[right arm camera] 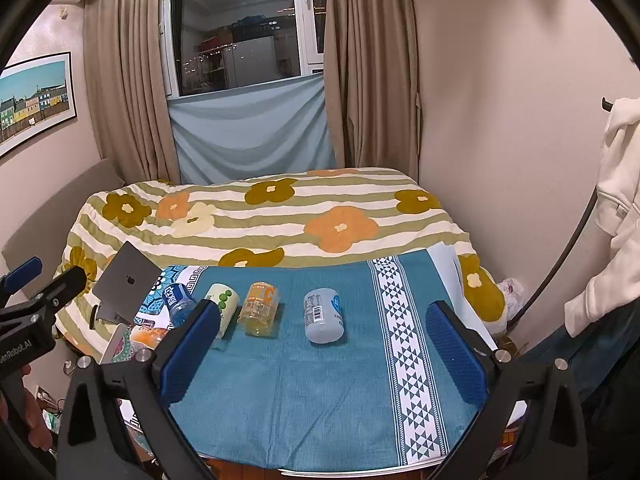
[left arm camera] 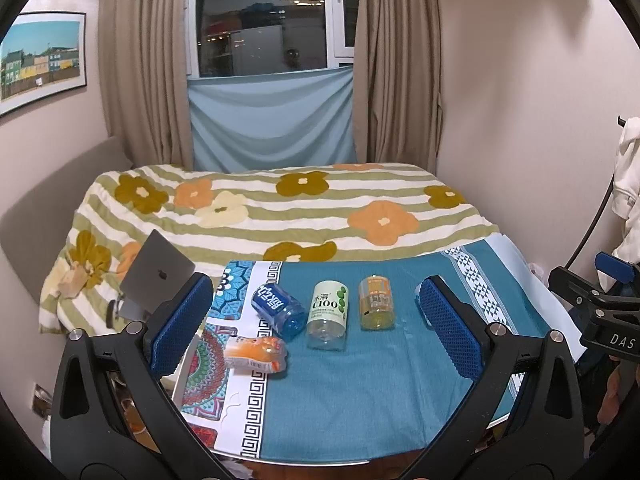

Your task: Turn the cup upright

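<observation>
Several bottle-like cups lie on their sides on the blue cloth table: a blue one, a green-and-white one, an orange one, and an orange-white one near the left edge. In the right wrist view a pale blue-white one lies right of the orange one and the green-and-white one. My left gripper is open and empty, held back from the cups. My right gripper is open and empty, just short of the pale blue-white cup.
A bed with a flowered blanket stands behind the table. A grey laptop leans at the table's left. Curtains and a window are behind. White clothing hangs at the right.
</observation>
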A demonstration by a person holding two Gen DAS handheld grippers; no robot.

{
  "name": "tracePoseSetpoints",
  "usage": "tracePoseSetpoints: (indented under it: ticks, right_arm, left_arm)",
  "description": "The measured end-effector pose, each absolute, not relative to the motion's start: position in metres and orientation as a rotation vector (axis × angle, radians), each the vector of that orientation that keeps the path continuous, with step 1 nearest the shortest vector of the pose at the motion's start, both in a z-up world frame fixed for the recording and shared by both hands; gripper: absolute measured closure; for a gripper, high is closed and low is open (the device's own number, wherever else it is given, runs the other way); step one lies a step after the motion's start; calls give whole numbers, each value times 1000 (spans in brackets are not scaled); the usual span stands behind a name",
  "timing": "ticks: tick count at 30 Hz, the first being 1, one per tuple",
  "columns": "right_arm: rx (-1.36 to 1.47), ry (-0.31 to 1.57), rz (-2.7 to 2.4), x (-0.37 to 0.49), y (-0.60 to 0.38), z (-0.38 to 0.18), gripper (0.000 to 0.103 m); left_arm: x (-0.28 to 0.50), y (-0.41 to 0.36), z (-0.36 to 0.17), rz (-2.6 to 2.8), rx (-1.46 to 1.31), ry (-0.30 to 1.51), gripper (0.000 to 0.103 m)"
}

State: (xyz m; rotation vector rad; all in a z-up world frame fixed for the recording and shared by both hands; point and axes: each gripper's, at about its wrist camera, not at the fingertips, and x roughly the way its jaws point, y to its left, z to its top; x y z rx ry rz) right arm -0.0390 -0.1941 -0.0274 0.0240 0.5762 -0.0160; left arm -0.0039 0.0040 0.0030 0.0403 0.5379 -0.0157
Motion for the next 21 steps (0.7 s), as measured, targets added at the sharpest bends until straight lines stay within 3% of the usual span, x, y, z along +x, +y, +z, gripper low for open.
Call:
tracePoseSetpoints:
  ticks: [21]
  right_arm:
    - [22, 577, -9, -42, -182, -26, 0]
  left_arm:
    - [-6, 3, 5, -14, 37, 536, 0]
